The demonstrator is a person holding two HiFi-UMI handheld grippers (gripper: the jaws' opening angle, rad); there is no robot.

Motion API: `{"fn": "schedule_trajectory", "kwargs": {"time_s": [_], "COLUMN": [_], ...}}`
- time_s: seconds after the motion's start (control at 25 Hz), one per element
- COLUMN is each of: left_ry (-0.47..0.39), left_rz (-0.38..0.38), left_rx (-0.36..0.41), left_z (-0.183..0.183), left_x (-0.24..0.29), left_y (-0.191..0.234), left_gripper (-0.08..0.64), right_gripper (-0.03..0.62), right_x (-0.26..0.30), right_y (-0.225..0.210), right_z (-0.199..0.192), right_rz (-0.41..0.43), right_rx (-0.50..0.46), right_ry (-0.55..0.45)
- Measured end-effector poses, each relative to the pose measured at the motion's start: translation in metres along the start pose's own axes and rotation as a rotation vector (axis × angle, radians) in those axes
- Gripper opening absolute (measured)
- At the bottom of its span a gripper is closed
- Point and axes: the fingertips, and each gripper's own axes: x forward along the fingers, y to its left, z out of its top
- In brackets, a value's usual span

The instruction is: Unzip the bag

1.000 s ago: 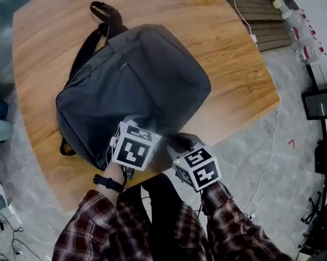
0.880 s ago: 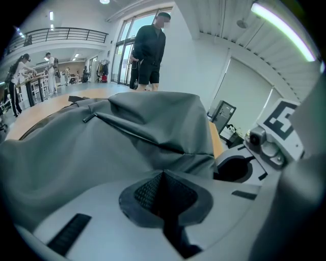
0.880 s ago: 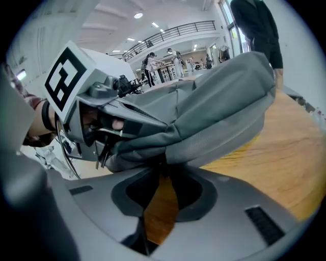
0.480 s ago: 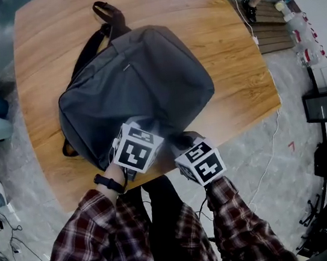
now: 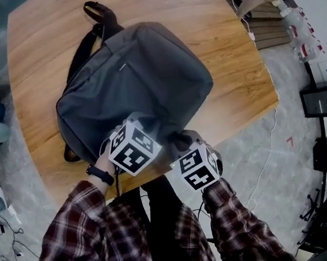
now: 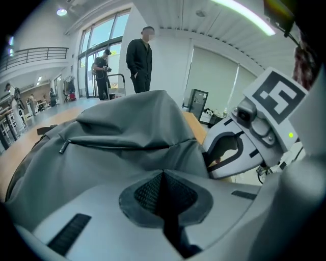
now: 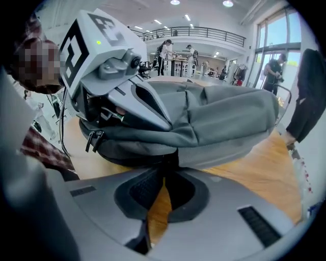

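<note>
Bag: grey fabric backpack (image 5: 137, 76) lying flat on the wooden table (image 5: 41, 48), straps at the far end, bottom edge towards the person.
Left gripper (image 6: 163, 176): jaws drawn together, tips buried in a raised fold of the bag's near edge. It looks like a pinch on the cloth.
Right gripper (image 7: 165, 173): just beside the left one, tips closed on a dark bit of the bag's lower seam, bare wood showing under the pads.
Zip: paired dark zip pulls (image 7: 91, 140) hang at the near corner.
Key relation: the pulls sit to the left of the right jaws, right beneath the left gripper, so the left is nearer.
Zip line: apparently follows the bag's rim, away from that corner.
</note>
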Motion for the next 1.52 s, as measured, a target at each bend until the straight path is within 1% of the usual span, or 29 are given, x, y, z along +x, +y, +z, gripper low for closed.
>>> {"fn": "schedule_trajectory", "kwargs": {"time_s": [0.16, 0.28, 0.4, 0.6, 0.84, 0.92, 1.04, 1.12, 1.2, 1.36, 1.52], "left_ry": [0.017, 0.049, 0.077, 0.1, 0.113, 0.112, 0.094, 0.072, 0.053, 0.015, -0.009], "left_rz": [0.009, -0.01, -0.028, -0.005, 0.004, 0.006, -0.016, -0.018, 0.011, 0.091, 0.158], "left_rx": [0.006, -0.005, -0.006, 0.003, -0.048, -0.057, -0.059, -0.087, -0.132, -0.229, -0.374], "left_z": [-0.002, -0.003, -0.004, -0.001, 0.005, 0.006, 0.007, 0.005, 0.0, -0.011, -0.028], "left_x": [0.003, 0.005, 0.009, 0.015, 0.022, 0.021, 0.019, 0.014, 0.006, -0.011, -0.027], "left_y": [0.002, 0.004, 0.005, 0.004, 0.008, 0.01, 0.01, 0.013, 0.021, 0.033, 0.04], "left_gripper": [0.008, 0.008, 0.008, 0.008, 0.008, 0.008, 0.008, 0.008, 0.008, 0.008, 0.008], "right_gripper": [0.025, 0.025, 0.025, 0.026, 0.028, 0.028, 0.02, 0.02, 0.021, 0.021, 0.021], "right_x": [-0.004, -0.007, -0.005, -0.003, -0.002, -0.001, -0.004, -0.006, -0.006, -0.003, 0.005], "right_y": [0.015, 0.034, 0.047, 0.075, 0.099, 0.099, 0.08, 0.068, 0.059, 0.039, 0.023], "right_z": [-0.007, -0.009, -0.009, -0.011, -0.005, -0.006, -0.018, -0.023, -0.024, -0.019, -0.008], "right_rz": [-0.017, -0.016, -0.005, 0.028, 0.065, 0.064, 0.041, 0.023, 0.008, -0.006, -0.011], "right_rx": [0.024, 0.08, 0.15, 0.199, 0.225, 0.2, 0.132, 0.083, 0.037, -0.024, -0.106], "right_ry": [-0.007, -0.03, -0.037, -0.036, -0.044, -0.04, -0.03, -0.025, -0.019, -0.018, -0.021]}}
